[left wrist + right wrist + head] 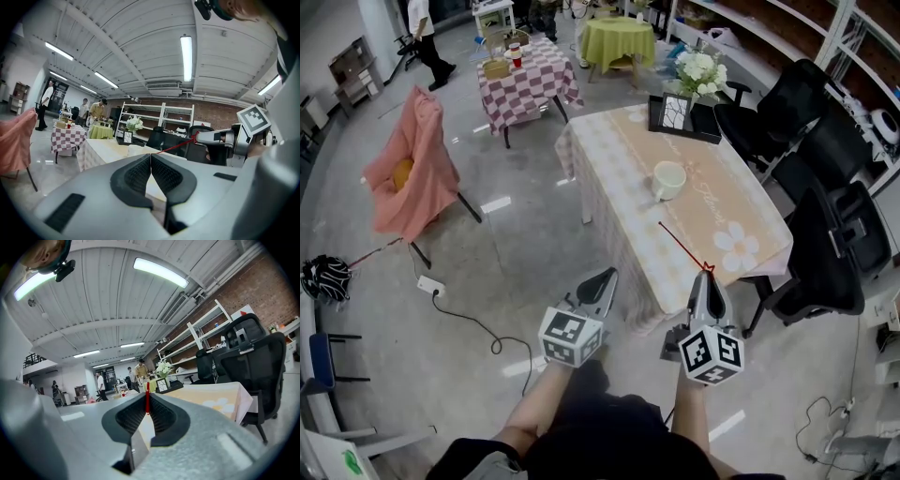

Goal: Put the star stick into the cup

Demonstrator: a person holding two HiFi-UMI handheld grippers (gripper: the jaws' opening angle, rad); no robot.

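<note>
My right gripper (705, 274) is clamped on the red star stick (682, 247), which juts forward from the jaw tips over the near edge of the table (628, 220). My left gripper (605, 277) is pressed together on nothing, beside the right one and short of the table. The white cup (668, 180) stands upright mid-table, beyond the stick's far end and not touching it. The cursive print (701, 195) on the cloth beside the cup is too small to read.

Head cam stares steeply down over the left gripper (602, 278) and right gripper (705, 275), each gripper cam looks level along its jaws, all sharing the table (619, 178).
</note>
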